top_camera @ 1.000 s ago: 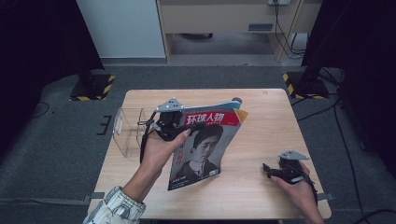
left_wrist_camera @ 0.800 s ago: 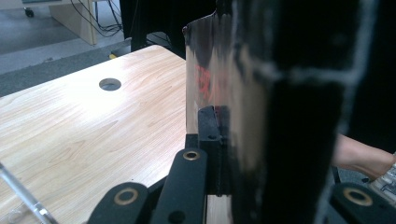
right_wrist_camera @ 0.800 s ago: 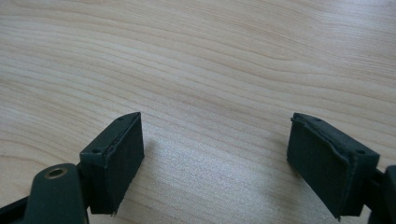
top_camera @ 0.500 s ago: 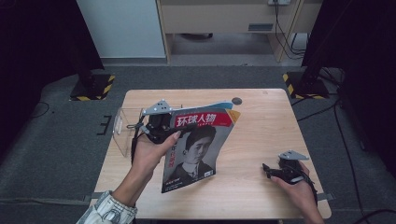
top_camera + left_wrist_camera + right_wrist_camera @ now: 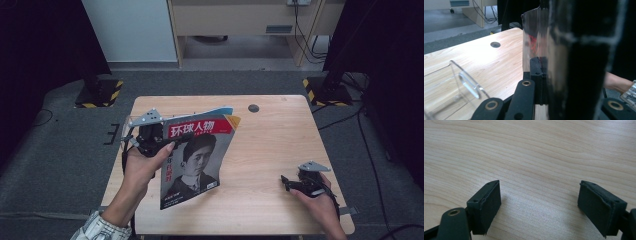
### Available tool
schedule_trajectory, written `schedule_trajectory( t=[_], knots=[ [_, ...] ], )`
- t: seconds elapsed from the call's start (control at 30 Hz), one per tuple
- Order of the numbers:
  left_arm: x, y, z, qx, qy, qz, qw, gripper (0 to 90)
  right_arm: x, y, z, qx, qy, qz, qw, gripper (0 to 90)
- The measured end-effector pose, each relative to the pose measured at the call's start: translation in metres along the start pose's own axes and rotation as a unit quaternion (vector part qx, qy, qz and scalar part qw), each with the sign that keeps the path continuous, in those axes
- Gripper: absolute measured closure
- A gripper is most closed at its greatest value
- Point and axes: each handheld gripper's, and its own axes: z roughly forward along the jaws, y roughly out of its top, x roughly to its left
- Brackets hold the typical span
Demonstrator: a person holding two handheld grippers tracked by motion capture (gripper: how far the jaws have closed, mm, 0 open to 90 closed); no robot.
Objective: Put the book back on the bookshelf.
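A magazine (image 5: 197, 155) with a red title band and a portrait on its cover is held up, tilted, over the left half of the wooden table (image 5: 280, 135). My left gripper (image 5: 167, 142) is shut on its left edge. In the left gripper view the glossy cover (image 5: 536, 42) stands clamped against the black jaw, and the magazine hides the other jaw. My right gripper (image 5: 287, 182) lies low on the table near the front right, and its jaws (image 5: 539, 192) are open with only bare wood between them.
A clear plastic holder (image 5: 461, 82) stands on the table just beside the left gripper. A round cable hole (image 5: 253, 108) sits at the table's far edge. Dark stands with striped bases (image 5: 100, 92) flank the table on the floor.
My left hand has carried the magazine leftward across the table, toward the clear holder. The right gripper has stayed where it was.
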Motion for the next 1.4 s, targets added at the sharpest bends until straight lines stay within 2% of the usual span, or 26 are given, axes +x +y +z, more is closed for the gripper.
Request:
schedule_trajectory(
  t=[0.47,0.8,1.4],
  knots=[
    [0.012,-0.013,-0.029,-0.017,0.011,-0.011,0.9997,86.5,0.0,0.0,0.0,0.0,0.0,0.0,1.0,19.1],
    [0.017,-0.022,-0.042,-0.017,0.018,-0.013,0.9996,86.5,0.001,0.0,0.0,0.001,0.001,0.0,1.0,19.1],
    [0.033,-0.044,-0.075,-0.038,0.038,-0.033,0.998,86.5,0.001,0.0,0.0,0.001,0.001,-0.001,1.0,19.2]
  ],
)
